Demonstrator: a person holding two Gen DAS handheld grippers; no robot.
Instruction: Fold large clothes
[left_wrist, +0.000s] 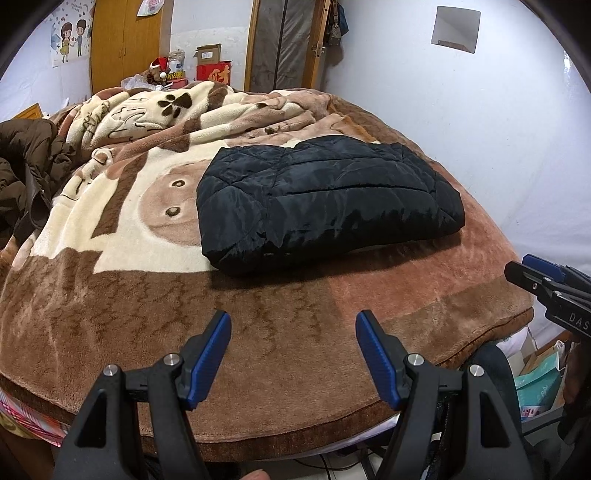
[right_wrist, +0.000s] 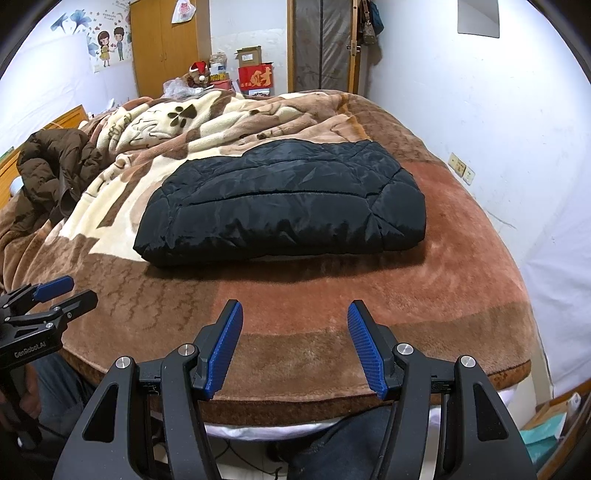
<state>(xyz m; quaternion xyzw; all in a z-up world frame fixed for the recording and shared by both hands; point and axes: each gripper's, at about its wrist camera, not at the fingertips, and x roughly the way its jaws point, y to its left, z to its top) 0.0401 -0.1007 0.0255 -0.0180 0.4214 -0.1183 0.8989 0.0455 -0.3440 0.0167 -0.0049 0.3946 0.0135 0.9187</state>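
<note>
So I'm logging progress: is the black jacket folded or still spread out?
Folded: the black jacket lies as a compact, thick rectangular bundle on the blanket, with layered edges and no sleeves showing.

"GenRoboLAI" on left claw (right_wrist: 55, 295) body | "DAS" on right claw (left_wrist: 532, 273) body | "财" on far red box (right_wrist: 255, 76)

Big fuzzy brown and cream blanket (right_wrist: 295, 288) with a bear face and paw prints fills most of the frame. Upper left there's a wooden wardrobe (right_wrist: 166, 48) beside a cartoon couple poster (right_wrist: 110, 44). Top middle: a red box (right_wrist: 255, 76), an open cardboard box (right_wrist: 249, 56) and a Santa hat (right_wrist: 198, 67).
</note>
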